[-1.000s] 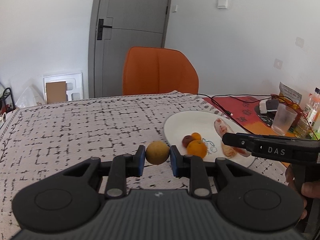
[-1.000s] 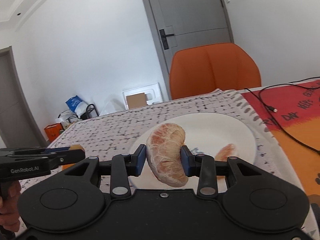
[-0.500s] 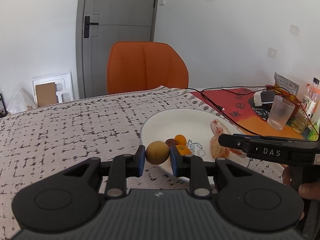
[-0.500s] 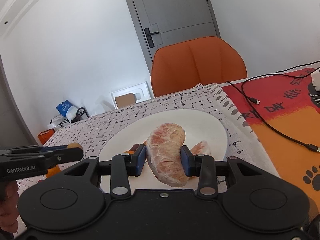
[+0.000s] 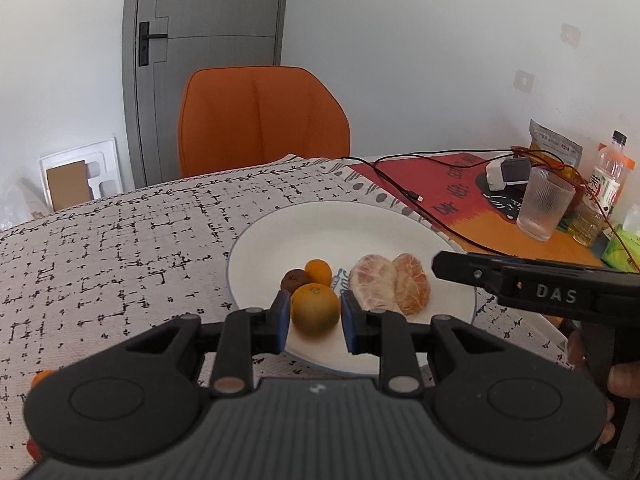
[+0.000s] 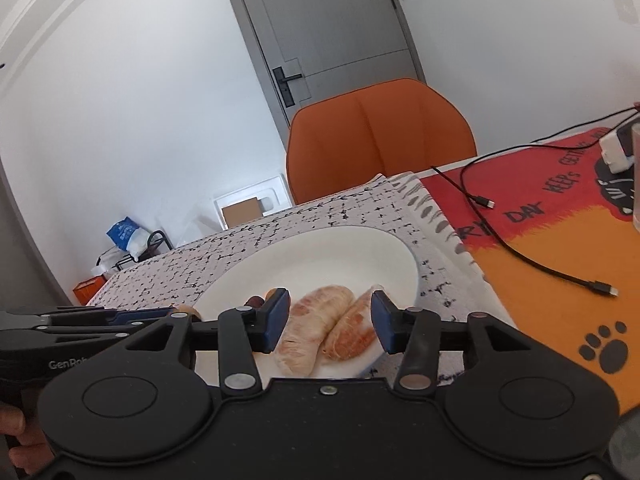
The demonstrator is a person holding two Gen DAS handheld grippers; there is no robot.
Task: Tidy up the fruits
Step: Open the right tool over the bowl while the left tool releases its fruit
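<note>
Left wrist view
- Left hand-held gripper (image 5: 314,316): blue pads pinching a round yellow-orange fruit (image 5: 315,311), held over the near rim of the white plate (image 5: 340,224).
- Plate contents: small orange fruit (image 5: 318,272), dark brown fruit (image 5: 294,279) beside it, two peeled pomelo segments (image 5: 390,284) lying side by side, touching.
- Right hand-held gripper (image 5: 440,266): reaches in from the right edge, near the segments.
- Bench (image 5: 120,248): black-and-white patterned cloth; ribbed glass (image 5: 544,208), bottle (image 5: 608,176) and black cable (image 5: 404,188) at far right.
- Background: orange chair (image 5: 262,120), grey door (image 5: 208,40).

Right wrist view
- Right hand-held gripper (image 6: 328,322): jaws spread, just been opening; the pomelo segments (image 6: 312,328) lie on the plate (image 6: 320,256) between the pads, seemingly released.
- Left hand-held gripper: dark body at lower left edge (image 6: 60,328).
- Mat (image 6: 560,240): red and orange, with paw print, right of the plate.
</note>
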